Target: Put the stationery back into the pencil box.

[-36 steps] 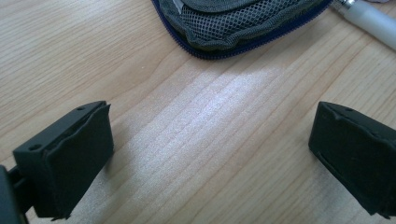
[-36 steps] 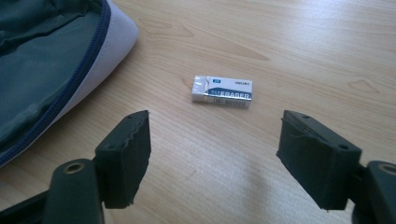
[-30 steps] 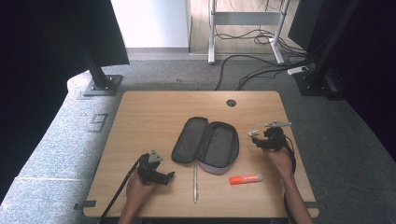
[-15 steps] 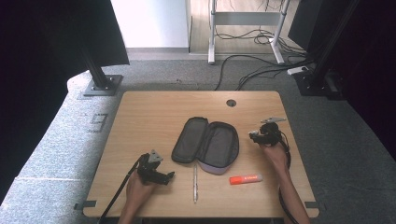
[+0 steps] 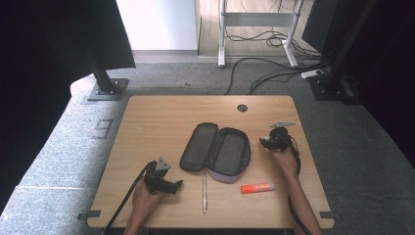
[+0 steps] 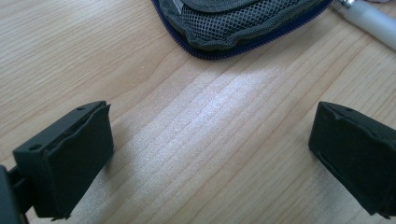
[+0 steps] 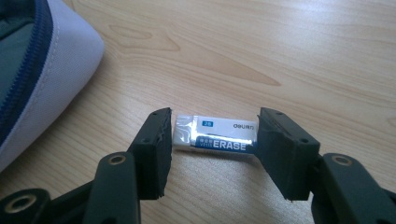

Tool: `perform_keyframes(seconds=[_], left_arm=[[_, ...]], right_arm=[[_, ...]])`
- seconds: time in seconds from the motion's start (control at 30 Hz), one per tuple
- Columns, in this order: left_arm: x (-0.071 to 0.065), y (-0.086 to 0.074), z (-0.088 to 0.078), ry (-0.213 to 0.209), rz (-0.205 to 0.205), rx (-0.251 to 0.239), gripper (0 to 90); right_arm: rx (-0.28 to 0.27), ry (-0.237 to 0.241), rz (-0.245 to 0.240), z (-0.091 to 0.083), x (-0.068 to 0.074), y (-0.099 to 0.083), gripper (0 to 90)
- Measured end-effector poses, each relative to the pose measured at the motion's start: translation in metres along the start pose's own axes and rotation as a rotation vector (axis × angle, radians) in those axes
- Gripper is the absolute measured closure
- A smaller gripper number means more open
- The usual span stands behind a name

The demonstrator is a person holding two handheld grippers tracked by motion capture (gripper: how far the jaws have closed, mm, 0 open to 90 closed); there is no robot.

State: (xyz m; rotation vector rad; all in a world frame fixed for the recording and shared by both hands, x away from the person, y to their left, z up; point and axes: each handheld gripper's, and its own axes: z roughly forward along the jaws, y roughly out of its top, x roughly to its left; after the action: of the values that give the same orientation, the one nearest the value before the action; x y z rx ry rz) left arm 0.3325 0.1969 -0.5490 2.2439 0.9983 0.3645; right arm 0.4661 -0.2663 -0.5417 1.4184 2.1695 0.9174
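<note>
A small white eraser (image 7: 215, 135) printed "ERASE" lies on the wooden table (image 5: 161, 117), just right of an unzipped grey pencil case (image 5: 215, 152). My right gripper (image 7: 212, 140) has its jaws at the eraser's two short ends. They have just been closing, and the pads now meet both ends. From above, the right gripper (image 5: 265, 142) sits low beside the case's right half. My left gripper (image 5: 176, 185) rests near the front left, open wide over bare wood (image 6: 210, 140), with the case's mesh edge (image 6: 233, 18) ahead of it.
A white pen (image 5: 204, 192) lies in front of the case, and its tip (image 6: 369, 18) is at the upper right of the left gripper view. An orange marker (image 5: 257, 188) lies front right. A cable hole (image 5: 242, 107) is near the far edge.
My right gripper has shifted a little left toward the case and dropped slightly. The left hand and the objects on the table have stayed put.
</note>
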Motion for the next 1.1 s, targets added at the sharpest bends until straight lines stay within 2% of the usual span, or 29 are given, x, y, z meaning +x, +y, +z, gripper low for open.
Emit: perform_keyframes(seconds=[0.43, 0.73, 1.1], left_arm=[[0.0, 0.0, 0.0, 0.0, 0.0, 0.0, 0.0], [0.0, 0.0, 0.0, 0.0, 0.0, 0.0, 0.0], [0.0, 0.0, 0.0, 0.0, 0.0, 0.0, 0.0]], right_arm=[[-0.001, -0.009, 0.016, 0.0, -0.001, -0.001, 47.2], [-0.017, 0.011, 0.009, -0.013, 0.001, 0.0, 47.2], [-0.041, 0.022, -0.025, -0.032, 0.009, 0.006, 47.3]])
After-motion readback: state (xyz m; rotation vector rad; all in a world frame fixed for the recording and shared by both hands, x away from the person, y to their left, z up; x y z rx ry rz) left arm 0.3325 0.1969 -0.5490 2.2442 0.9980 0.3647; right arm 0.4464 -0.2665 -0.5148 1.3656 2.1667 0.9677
